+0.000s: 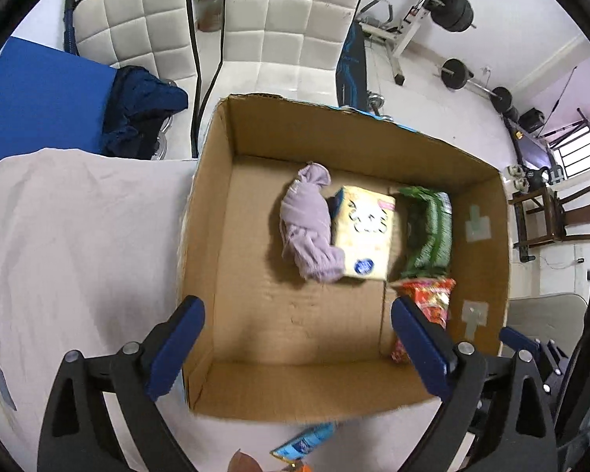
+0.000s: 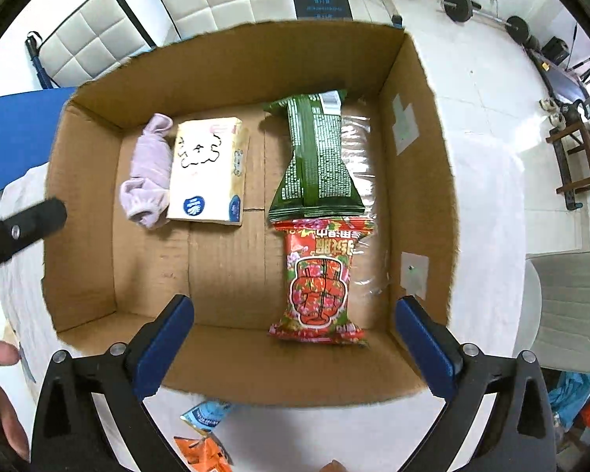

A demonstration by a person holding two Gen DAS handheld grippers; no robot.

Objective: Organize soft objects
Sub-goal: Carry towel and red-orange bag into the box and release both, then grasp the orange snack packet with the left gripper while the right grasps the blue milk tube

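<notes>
A white-floored room with two quilted white chairs [image 1: 279, 27] and a barbell rack [image 1: 432, 4] at the back frames a tabletop under a pale, wrinkled cloth [image 1: 78, 244], on which stands a large open cardboard box [image 2: 86, 212] with upright walls. Inside, against the right wall, a green snack packet [image 2: 318, 157] lies lengthwise toward the far side, and its near end touches the top edge of a red flowered packet [image 2: 320, 279] that runs on toward the near wall; both rest on a strip of clear plastic. Left of them, apart by a band of bare cardboard, a cream tissue pack [image 2: 206, 169] with a cartoon face lies flat, and a rolled lilac sock [image 2: 147, 173] lies pressed against its left side. The near-left part of the box floor is bare, the widest free room inside. Outside the near wall, on the cloth, lie a small blue wrapper [image 2: 204, 417] and an orange packet [image 2: 202, 452], both close to the box edge. A blue board [image 1: 35, 106] with dark blue cloth [image 1: 145, 114] heaped beside it sits beyond the table's far-left side. The left claw [image 1: 297, 342] hangs above the near wall of the box with its blue-padded fingers spread wide and nothing between them; the right claw [image 2: 295, 340] hovers likewise over the near wall, fingers wide apart and empty, with the red packet showing between them farther in.
</notes>
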